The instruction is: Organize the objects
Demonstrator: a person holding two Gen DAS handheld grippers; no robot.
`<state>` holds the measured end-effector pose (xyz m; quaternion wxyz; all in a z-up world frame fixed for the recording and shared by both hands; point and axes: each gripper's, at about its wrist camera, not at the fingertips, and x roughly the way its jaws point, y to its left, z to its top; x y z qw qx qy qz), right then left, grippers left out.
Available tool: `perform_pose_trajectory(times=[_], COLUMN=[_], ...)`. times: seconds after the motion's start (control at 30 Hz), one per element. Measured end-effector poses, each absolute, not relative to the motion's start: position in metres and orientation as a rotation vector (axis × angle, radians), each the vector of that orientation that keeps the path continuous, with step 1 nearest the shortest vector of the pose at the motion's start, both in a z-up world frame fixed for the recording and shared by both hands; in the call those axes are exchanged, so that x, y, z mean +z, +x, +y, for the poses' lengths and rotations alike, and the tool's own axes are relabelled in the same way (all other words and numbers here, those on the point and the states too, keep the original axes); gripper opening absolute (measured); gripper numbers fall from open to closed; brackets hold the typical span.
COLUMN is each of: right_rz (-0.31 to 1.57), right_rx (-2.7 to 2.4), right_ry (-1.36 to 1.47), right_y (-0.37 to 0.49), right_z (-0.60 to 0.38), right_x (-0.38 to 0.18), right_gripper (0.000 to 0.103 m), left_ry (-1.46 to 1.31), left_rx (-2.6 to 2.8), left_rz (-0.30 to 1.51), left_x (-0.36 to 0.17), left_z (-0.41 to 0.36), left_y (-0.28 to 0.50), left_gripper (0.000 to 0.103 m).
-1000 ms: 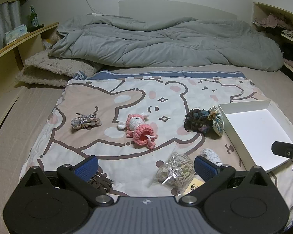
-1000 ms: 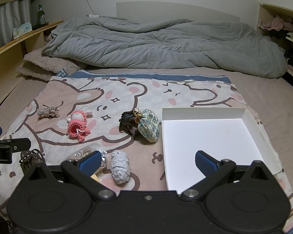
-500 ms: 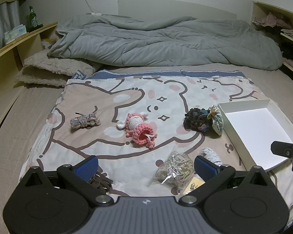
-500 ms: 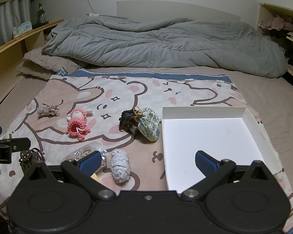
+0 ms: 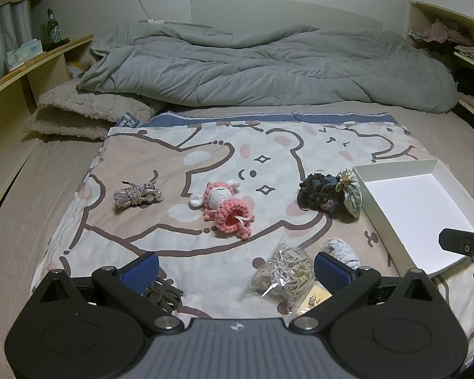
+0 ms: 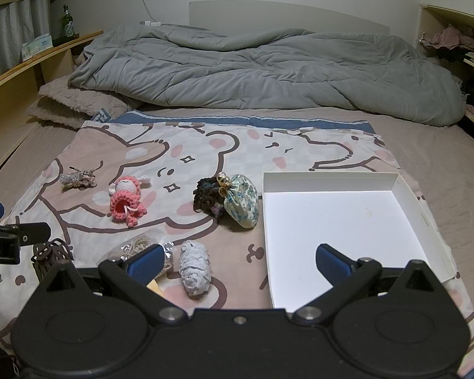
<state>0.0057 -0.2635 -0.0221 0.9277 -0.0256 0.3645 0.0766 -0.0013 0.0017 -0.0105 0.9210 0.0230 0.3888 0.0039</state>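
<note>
**Seven small things loose on the bed, white tray empty**

The bed's cartoon-bear printed cloth point(image 6: 205, 145) carries everything. Largest on it is the shallow white cardboard tray point(image 6: 407, 195), lying at the right; nothing is in it, only its bare white floor shows.

Next in size, just beside the tray's left wall, lie the floral fabric pouch tied with a gold band point(image 6: 241, 200) and the dark crocheted yarn bundle point(image 6: 207, 197), touching each other. Further left lie the pink and white crocheted doll point(image 6: 126, 200) and, well apart, the grey twine bundle point(image 6: 77, 178). Nearest the cameras are the clear plastic bag of beige cord point(image 5: 284, 273), the white lace roll point(image 6: 194, 267) and a small dark brown knotted piece point(image 6: 49, 254).

The left tongs point(image 5: 237, 267) and right tongs point(image 6: 238, 260) both stand spread wide, gripping nothing.

Likely risks: every item is soft, so a shallow pinch may catch only a loose strand and let the thing slip. The pouch and dark bundle touch, so closing on one may drag the other. The crinkly bag could slide out of the pads. The light tray may shift or tip if a finger knocks its low wall.
</note>
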Motion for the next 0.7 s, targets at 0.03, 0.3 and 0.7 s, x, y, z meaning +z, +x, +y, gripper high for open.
perform_pose_trajectory(times=[0.03, 0.3, 0.7], right_rz=[0.747, 0.748, 0.749], right_rx=[0.157, 0.157, 0.157], right_ry=[-0.053, -0.053, -0.053], right_y=[0.0057, 0.0058, 0.0057], right_z=[-0.2635, -0.2635, -0.2631], right_x=[-0.0221, -0.0229, -0.0225], right_gripper=[0.103, 0.103, 0.103], left_ry=[0.047, 0.047, 0.047], left_rx=[0.008, 0.009, 0.009], left_rz=[0.799, 0.8, 0.802], left_x=[-0.0106, -0.0113, -0.0108], left_z=[0.0017, 0.0018, 0.0016], left_y=[-0.0014, -0.0009, -0.0005], left_gripper=[0.103, 0.103, 0.103])
